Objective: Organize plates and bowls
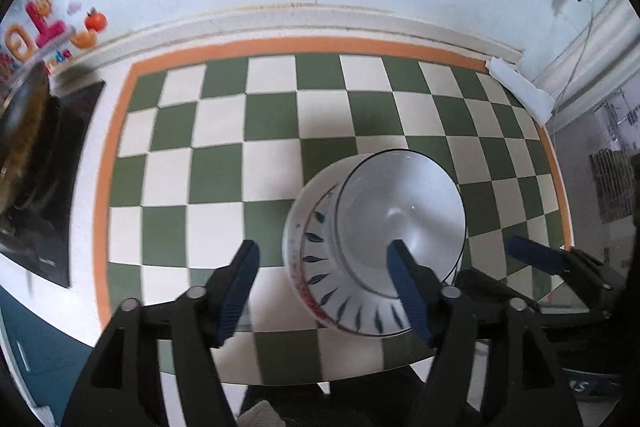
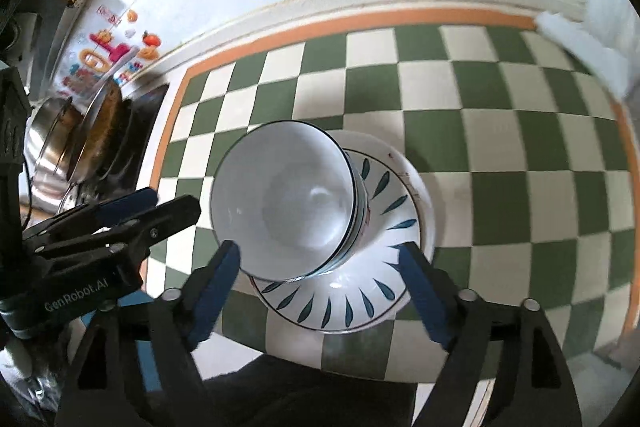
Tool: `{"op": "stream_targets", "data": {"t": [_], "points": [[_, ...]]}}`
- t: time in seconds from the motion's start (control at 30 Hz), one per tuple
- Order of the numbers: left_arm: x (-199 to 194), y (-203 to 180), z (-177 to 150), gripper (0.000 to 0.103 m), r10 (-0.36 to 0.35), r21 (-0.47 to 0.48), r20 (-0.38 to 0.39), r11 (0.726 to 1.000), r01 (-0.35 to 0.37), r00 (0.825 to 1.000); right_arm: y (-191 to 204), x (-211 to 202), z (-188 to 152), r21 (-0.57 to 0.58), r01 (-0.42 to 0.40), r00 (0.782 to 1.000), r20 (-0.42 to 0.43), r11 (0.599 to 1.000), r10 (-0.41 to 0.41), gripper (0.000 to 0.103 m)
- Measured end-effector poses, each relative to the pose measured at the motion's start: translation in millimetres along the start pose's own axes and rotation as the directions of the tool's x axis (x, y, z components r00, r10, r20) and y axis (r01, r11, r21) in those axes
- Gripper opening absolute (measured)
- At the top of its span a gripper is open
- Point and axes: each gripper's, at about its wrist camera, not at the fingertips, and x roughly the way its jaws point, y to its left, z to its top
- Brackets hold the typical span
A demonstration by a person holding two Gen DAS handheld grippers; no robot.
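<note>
Below the right gripper (image 2: 320,287), whose blue-padded jaws stand wide apart and released, sits the stack the task turns on: white ceramic bowls with thin dark rims (image 2: 286,201), nested together, resting on a white plate patterned with blue leaf strokes (image 2: 384,267). Both pads hang clear of the crockery, nothing pinched between them. The stack lies straight ahead of this gripper and a little to its left, so the bowls' open mouths face up toward it. The left gripper (image 1: 326,291) is likewise spread and empty; from it the same stack lies ahead and to its right, its right pad crossing in front of the bowls (image 1: 400,219) without pressing on them. The plate (image 1: 316,267) sits on the green-and-white checkered mat with an orange border (image 2: 460,95), toward the mat's near edge. I judge the right gripper the better centred for any next grasp.
</note>
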Motion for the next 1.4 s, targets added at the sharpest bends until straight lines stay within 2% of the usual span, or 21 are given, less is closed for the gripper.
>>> {"op": "stream_targets", "data": {"t": [0.03,0.07,0.13,0.47,0.77,0.87,1.0,1.13,1.4], "points": [[-4,1,-2,0.077,0.011,0.004,0.012,1.0,-0.011,1.0,3,-6,-4,0.01,0.016,1.0,0.02,1.0,-0.017,0.091],[-10,3,-4,0.086,0.029,0.012,0.029,0.999,-0.029,0.999,6,-14,-8,0.021,0.042,0.998,0.046,0.999,-0.042,0.092],[-21,8,-7,0.093,0.021,0.018,0.053,1.0,-0.022,0.998,12,-30,-17,0.044,0.083,0.992,0.09,0.996,-0.087,0.094],[-94,9,-33,0.095,0.026,0.044,0.208,0.998,-0.036,0.978,55,-101,-50,0.041,0.183,0.948,0.259,0.982,-0.187,0.098],[-151,-7,-79,0.096,0.062,0.005,0.313,0.998,-0.067,0.948,67,-164,-98,0.003,0.189,0.92,0.35,0.982,-0.178,0.099],[-169,-15,-102,0.103,0.073,-0.016,0.345,0.997,-0.072,0.936,68,-186,-119,-0.015,0.186,0.911,0.378,0.982,-0.167,0.099],[-190,-22,-132,0.103,0.089,-0.05,0.369,0.996,-0.076,0.925,69,-214,-146,-0.044,0.176,0.901,0.408,0.983,-0.144,0.1],[-209,-28,-164,0.103,0.095,-0.082,0.376,0.994,-0.069,0.922,75,-242,-178,-0.075,0.191,0.889,0.436,0.979,-0.14,0.1],[-253,-35,-217,0.103,0.108,-0.075,0.407,0.994,-0.085,0.907,87,-287,-237,-0.077,0.205,0.871,0.47,0.976,-0.146,0.1]]}}
